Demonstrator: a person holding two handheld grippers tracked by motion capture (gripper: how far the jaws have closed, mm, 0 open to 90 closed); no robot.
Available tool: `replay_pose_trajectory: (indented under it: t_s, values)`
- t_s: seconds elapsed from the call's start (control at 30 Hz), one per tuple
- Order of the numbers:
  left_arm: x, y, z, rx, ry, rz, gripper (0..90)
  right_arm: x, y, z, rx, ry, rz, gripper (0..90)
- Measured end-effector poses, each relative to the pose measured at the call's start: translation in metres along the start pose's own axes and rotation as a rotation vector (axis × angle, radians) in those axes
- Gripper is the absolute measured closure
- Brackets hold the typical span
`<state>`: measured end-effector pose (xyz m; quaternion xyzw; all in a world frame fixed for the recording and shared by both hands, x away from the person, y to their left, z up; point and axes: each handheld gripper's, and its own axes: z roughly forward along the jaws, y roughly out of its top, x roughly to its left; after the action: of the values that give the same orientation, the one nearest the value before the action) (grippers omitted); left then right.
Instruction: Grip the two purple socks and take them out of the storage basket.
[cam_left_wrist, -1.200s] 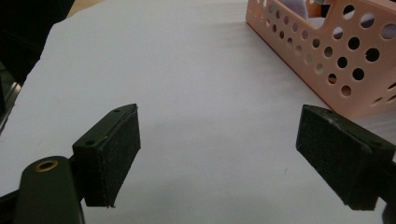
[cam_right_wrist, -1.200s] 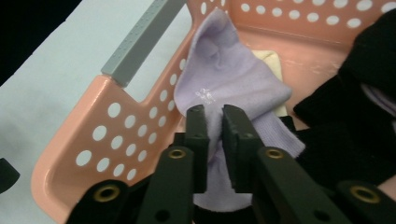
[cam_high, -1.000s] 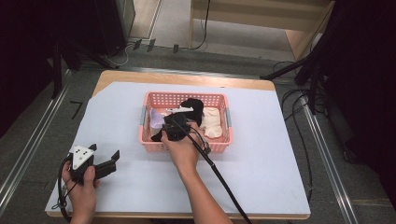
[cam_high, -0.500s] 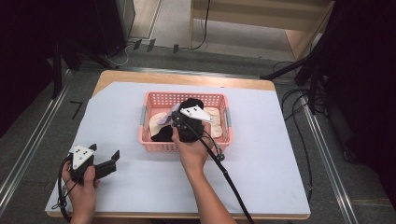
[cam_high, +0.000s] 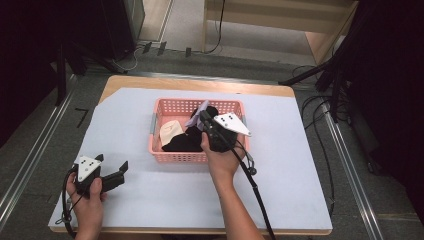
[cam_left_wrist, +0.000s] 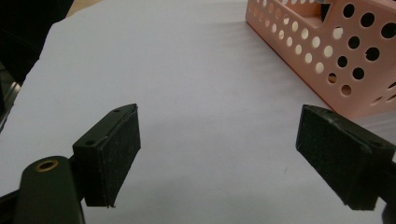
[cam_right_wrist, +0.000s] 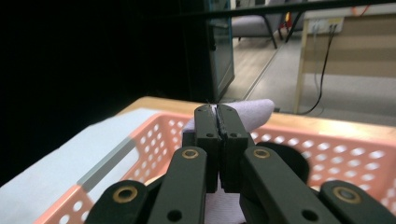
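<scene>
Tongs (cam_right_wrist: 218, 114) clamp lilac cloth (cam_right_wrist: 254, 114) over pink basket (cam_right_wrist: 140, 144).

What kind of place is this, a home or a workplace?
Probably a lab or workshop set up for recording: a table under pale sheeting, cables across the floor, metal rails beside the table.

The right gripper (cam_high: 204, 116), jaws clamped on a lilac cloth (cam_high: 198, 115), has shifted toward 3 o'clock over the basket (cam_high: 159, 150) and risen. The cloth now hangs lifted above the dark garments (cam_high: 181, 142).
</scene>
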<state>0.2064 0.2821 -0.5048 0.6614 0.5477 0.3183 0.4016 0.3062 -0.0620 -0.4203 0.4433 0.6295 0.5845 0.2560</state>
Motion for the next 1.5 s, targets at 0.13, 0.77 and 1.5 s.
replay_pose_trajectory:
  t_s: [0.13,0.77,1.5]
  values:
    - [0.000,0.000,0.000,0.000,0.002,0.004,14.9,-0.018,0.010,-0.015,-0.056,-0.032,0.008,89.1]
    - [-0.001,0.000,0.000,0.002,0.004,0.010,15.0,-0.113,0.015,-0.083,-0.135,-0.248,0.074,89.0]
    - [-0.002,0.000,0.000,0.002,0.005,0.015,15.0,-0.139,-0.016,-0.083,-0.031,-0.331,0.126,60.5]
